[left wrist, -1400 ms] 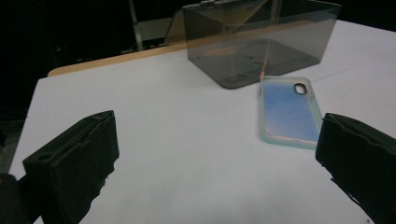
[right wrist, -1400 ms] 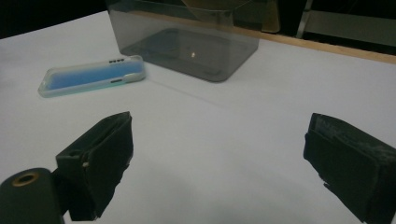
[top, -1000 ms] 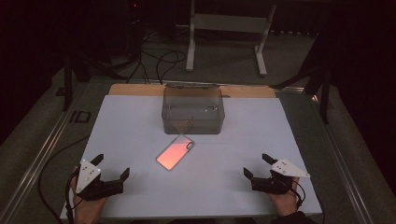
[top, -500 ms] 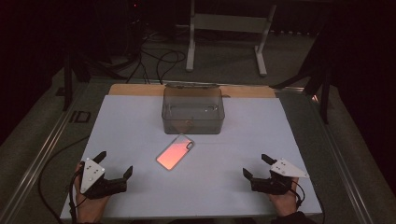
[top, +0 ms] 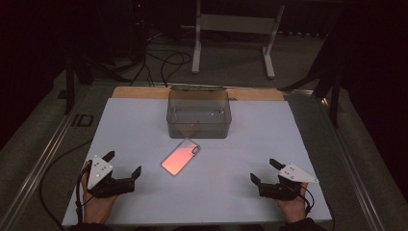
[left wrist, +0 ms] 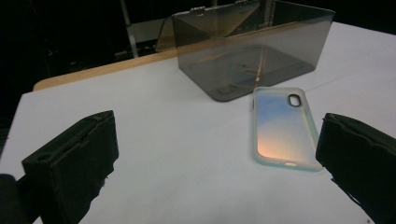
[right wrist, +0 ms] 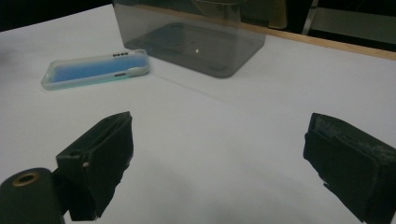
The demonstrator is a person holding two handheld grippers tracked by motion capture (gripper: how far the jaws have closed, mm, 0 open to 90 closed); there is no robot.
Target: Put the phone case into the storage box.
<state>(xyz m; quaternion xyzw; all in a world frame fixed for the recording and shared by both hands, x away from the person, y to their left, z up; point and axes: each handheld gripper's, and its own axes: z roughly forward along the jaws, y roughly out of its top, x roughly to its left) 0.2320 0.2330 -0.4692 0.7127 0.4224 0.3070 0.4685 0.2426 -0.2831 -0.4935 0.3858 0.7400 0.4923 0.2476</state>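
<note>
We are nudging left tool [top: 123, 164] toward phone case [top: 180, 156] | right tool [top: 263, 171] staying put | both gaping, empty

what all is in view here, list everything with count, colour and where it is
phone case: 1, translucent with a pink-orange sheen, flat on the white sheet, just in front of the box
box: 1, clear smoky grey, open top, far middle of the sheet
white sheet: 1, white, covers most of the table
table: 1, wooden edge showing past the sheet's far side
metal stand: 1, pale grey, on the floor beyond the table
cables: several, black, on the floor beyond the table
left gripper: 1, black with grey plate, near left of the sheet, jaws open
right gripper: 1, black with grey plate, near right, jaws open
hands: 2, at the near edge, holding the grippers
</note>
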